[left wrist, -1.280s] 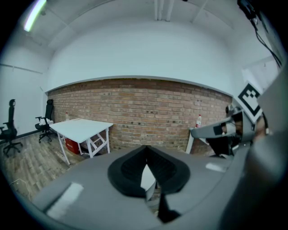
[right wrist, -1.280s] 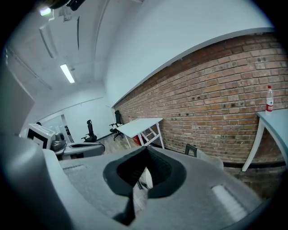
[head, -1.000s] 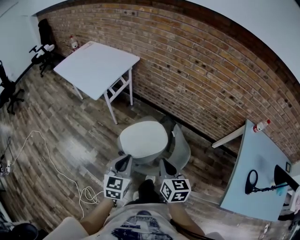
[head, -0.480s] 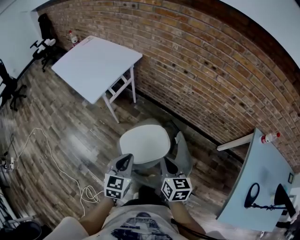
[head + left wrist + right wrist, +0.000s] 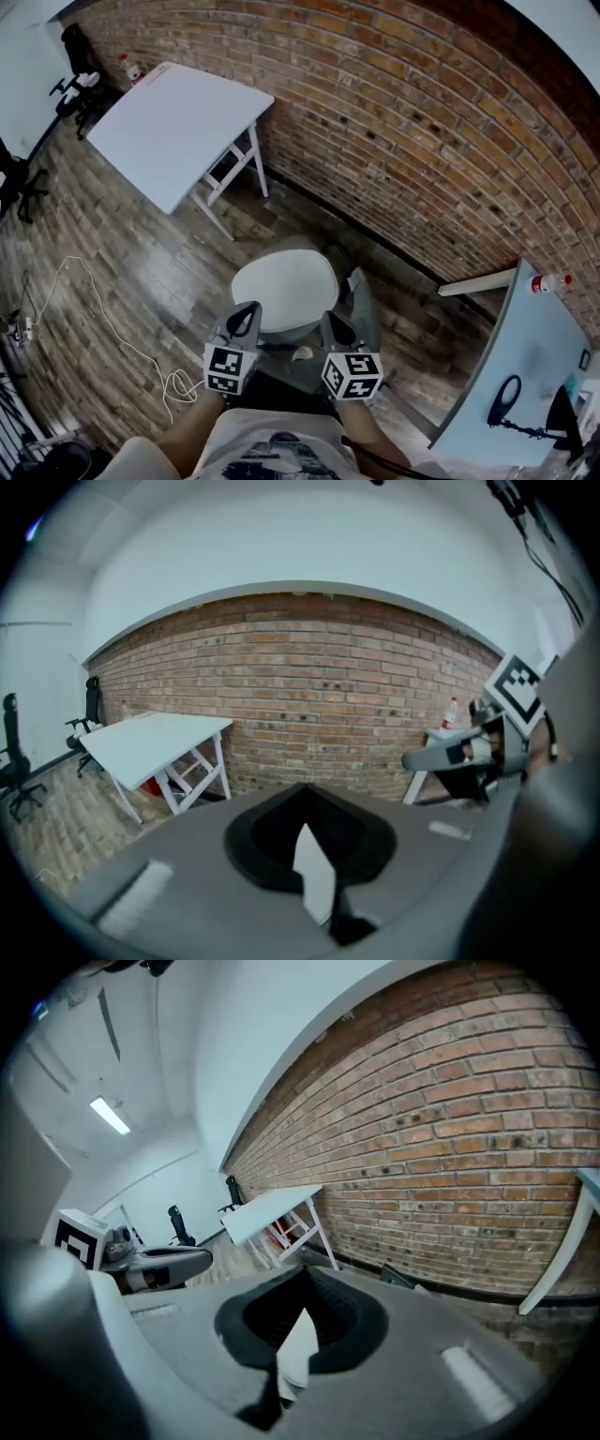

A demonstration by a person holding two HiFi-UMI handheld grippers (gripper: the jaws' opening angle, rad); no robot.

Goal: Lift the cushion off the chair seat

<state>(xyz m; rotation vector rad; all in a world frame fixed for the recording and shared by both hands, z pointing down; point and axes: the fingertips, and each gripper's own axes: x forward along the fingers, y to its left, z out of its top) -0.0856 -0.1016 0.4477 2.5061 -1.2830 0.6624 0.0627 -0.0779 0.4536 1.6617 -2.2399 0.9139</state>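
Observation:
A white round cushion (image 5: pixel 284 291) lies on the seat of a grey chair (image 5: pixel 367 305) just ahead of me in the head view. My left gripper (image 5: pixel 249 312) hovers at the cushion's near left edge, my right gripper (image 5: pixel 331 322) at its near right edge, beside the chair back. Both point forward and downward, with the jaws closed together and nothing between them. Whether they touch the cushion I cannot tell. In the left gripper view the left gripper (image 5: pixel 302 789) fills the lower frame and hides the cushion. The right gripper (image 5: pixel 302 1274) hides it likewise.
A white folding table (image 5: pixel 178 131) stands at the back left against the brick wall (image 5: pixel 422 141). A pale blue table (image 5: pixel 525 366) with a bottle (image 5: pixel 547 282) stands at the right. A white cable (image 5: pixel 112 342) trails over the wooden floor on the left.
Both grippers have moved forward and down, from just short of the chair to the cushion's near edge. Their jaws have stayed shut.

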